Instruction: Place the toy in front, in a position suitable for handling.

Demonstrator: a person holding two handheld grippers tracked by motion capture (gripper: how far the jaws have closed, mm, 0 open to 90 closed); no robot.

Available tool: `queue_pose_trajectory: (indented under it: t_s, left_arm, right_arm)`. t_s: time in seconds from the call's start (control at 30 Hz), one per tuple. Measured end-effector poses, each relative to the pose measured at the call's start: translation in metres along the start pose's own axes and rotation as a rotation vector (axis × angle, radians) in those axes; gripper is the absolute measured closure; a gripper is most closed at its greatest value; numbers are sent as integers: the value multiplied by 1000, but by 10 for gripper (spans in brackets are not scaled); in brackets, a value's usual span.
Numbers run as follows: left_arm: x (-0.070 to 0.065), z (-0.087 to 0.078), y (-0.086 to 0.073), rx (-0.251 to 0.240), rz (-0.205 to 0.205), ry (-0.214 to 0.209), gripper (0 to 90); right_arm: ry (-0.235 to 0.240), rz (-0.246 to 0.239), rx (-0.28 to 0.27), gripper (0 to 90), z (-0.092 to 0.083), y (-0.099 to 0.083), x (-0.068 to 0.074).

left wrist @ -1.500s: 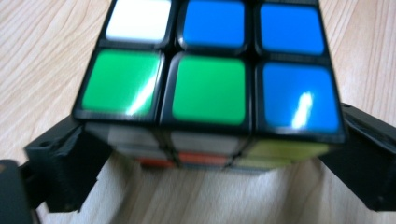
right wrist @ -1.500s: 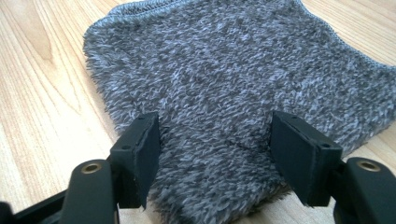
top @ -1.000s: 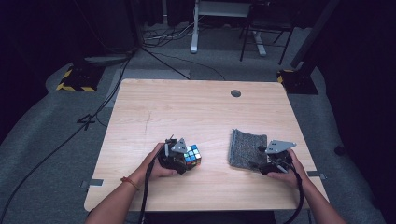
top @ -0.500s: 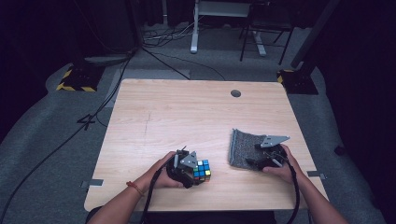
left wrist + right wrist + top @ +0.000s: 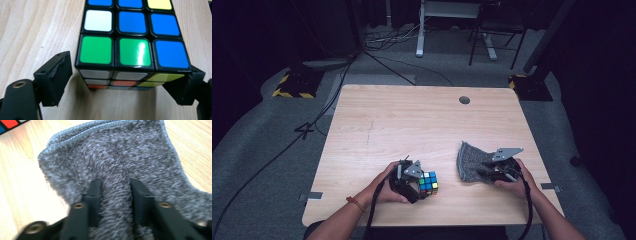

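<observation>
**Left tongs spread beside the cube, right tongs pinching the grey cloth**

The left tongs lie low on the wooden bench, near its front edge, held by the person's left hand. Their jaws have just been opening and now stand spread. The puzzle cube sits between them on the bench. In the left gripper view, one jaw stands clearly apart from the cube's side, with a strip of bare wood between them; the other jaw is very near the opposite lower corner, and I cannot tell if it touches. The top face of the cube shows green, blue, white and yellow squares.

The right tongs are well apart from the left ones, toward the other side of the bench, held by the right hand. Their jaws have just been closing. In the right gripper view a raised fold of the grey fuzzy cloth is pinched between the two black jaws, and the rest of the cloth spreads out flat on the bench in front of the tongs. A corner of the cube appears beyond the far edge of the cloth in this view.
</observation>
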State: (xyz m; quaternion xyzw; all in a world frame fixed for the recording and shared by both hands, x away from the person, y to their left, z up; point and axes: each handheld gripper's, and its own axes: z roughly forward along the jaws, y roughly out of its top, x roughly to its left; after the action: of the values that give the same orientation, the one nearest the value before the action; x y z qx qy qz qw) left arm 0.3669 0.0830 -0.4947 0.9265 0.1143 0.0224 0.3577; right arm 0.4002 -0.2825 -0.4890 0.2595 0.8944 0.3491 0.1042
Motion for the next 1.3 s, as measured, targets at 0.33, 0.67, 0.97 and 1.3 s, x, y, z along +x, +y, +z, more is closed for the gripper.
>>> queue_pose_trajectory:
  t_s: [0.33, 0.67, 0.97, 1.3]
  left_arm:
    - [2, 4, -1, 2, -11, -12, 171]
    - [0, 5, 4, -15, 17, -30, 331]
    - [2, -1, 9, -31, 44, -11, 336]
    - [5, -12, 8, -44, 35, 33, 338]
  right_arm:
    - [14, 12, -32, 742, -1, -4, -2]
    - [18, 9, -40, 746, -1, -5, -2]
    - [13, 4, -44, 764, -2, -5, -1]
    - [9, -5, -55, 778, -3, -3, -2]
